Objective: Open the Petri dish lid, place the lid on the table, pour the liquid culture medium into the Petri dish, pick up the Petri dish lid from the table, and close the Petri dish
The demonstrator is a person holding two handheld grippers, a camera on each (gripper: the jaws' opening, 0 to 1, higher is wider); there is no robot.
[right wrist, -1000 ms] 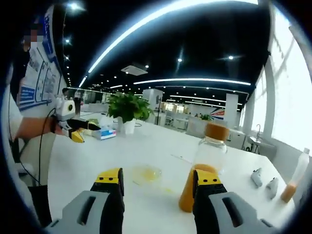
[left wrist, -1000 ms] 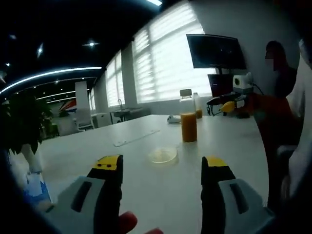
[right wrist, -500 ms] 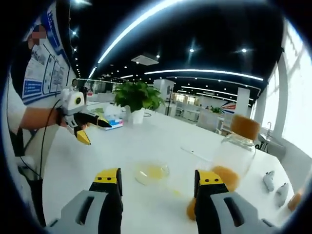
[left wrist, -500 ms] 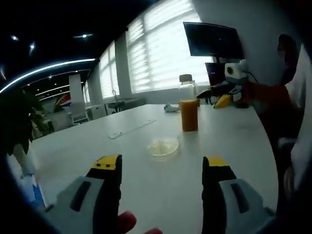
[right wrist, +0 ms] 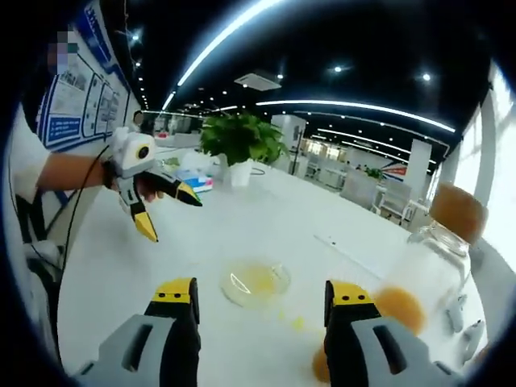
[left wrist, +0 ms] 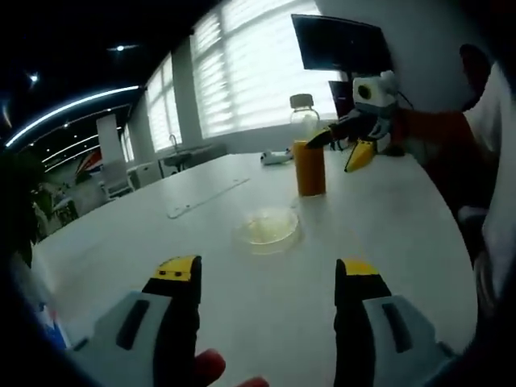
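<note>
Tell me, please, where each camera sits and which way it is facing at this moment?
Left gripper view: rides the open left gripper, looking across the white table at the Petri dish and bottle; the right gripper and a sleeve show.
Right gripper view: rides the open right gripper, facing the dish from the opposite side; the left gripper and a forearm show.
Shared: dish, bottle, table.

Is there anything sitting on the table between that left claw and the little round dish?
Nothing visible. Bare table lies between the left gripper and the Petri dish; the bottle stands beyond the dish.
</note>
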